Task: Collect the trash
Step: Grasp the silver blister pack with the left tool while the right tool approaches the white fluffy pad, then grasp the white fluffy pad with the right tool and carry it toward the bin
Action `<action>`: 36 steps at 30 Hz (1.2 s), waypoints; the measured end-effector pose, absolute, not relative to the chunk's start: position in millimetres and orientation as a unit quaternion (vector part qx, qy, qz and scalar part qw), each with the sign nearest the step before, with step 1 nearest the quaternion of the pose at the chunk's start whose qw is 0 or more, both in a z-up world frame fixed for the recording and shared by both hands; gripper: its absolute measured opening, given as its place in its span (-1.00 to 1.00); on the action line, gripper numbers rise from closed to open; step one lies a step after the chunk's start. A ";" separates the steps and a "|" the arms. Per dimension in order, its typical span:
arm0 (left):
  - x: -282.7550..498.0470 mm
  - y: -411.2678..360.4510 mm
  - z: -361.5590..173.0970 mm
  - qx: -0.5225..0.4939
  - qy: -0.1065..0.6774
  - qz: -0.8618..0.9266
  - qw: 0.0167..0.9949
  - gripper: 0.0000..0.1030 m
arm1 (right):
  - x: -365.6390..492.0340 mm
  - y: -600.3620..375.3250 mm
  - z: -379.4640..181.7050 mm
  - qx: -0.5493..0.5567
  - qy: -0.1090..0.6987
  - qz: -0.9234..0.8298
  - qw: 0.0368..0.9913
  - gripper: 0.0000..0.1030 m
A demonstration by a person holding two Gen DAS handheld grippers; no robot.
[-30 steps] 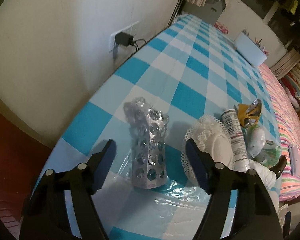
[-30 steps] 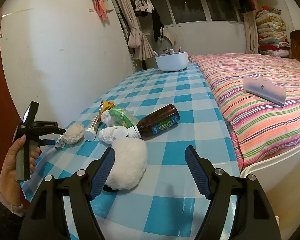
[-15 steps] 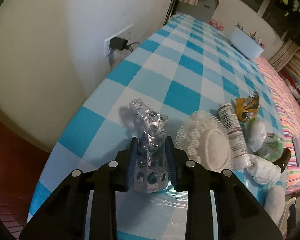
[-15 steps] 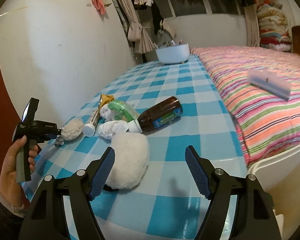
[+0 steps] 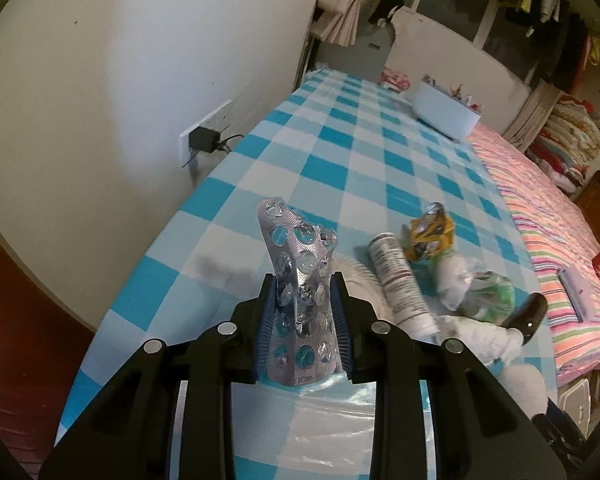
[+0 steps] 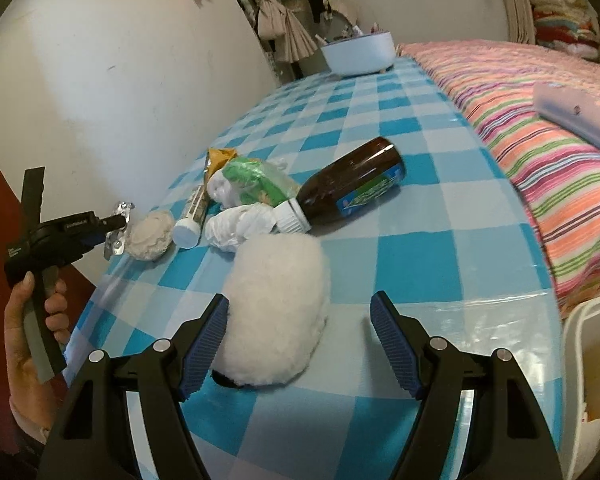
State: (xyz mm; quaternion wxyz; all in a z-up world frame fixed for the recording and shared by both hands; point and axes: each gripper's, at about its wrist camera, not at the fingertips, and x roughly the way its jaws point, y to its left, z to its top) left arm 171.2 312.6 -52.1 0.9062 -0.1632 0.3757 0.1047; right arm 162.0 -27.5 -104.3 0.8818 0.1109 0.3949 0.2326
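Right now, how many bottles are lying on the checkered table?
1 brown bottle lies on its side mid-table, its white cap toward the crumpled tissue. The white tube beside the pile is not a bottle. More could hide under the trash.

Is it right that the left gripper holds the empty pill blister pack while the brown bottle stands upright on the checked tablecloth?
Not quite. The brown bottle lies on its side on the checked tablecloth, white cap toward the camera, as the right wrist view shows. The rest holds: the left gripper is shut on the empty pill blister pack.
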 end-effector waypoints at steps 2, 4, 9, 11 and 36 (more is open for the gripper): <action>170.8 308.2 -49.3 -0.160 0.372 0.100 0.909 -0.48 | 165.9 -25.1 -107.6 0.124 0.402 0.236 0.876 0.44; 170.3 304.3 -47.4 -0.158 0.370 0.095 0.911 -0.48 | 169.2 -22.2 -109.6 0.132 0.408 0.240 0.871 0.48; 165.3 289.9 -36.8 -0.155 0.354 0.072 0.920 -0.48 | 179.7 -10.2 -113.7 0.144 0.423 0.265 0.854 0.48; 163.5 281.8 -31.6 -0.151 0.347 0.059 0.924 -0.48 | 181.4 -5.1 -115.7 0.140 0.428 0.273 0.850 0.47; 165.8 177.0 -24.4 -0.085 0.350 -0.041 0.932 -0.47 | 136.8 -76.3 -75.5 0.149 0.306 0.217 0.915 -0.10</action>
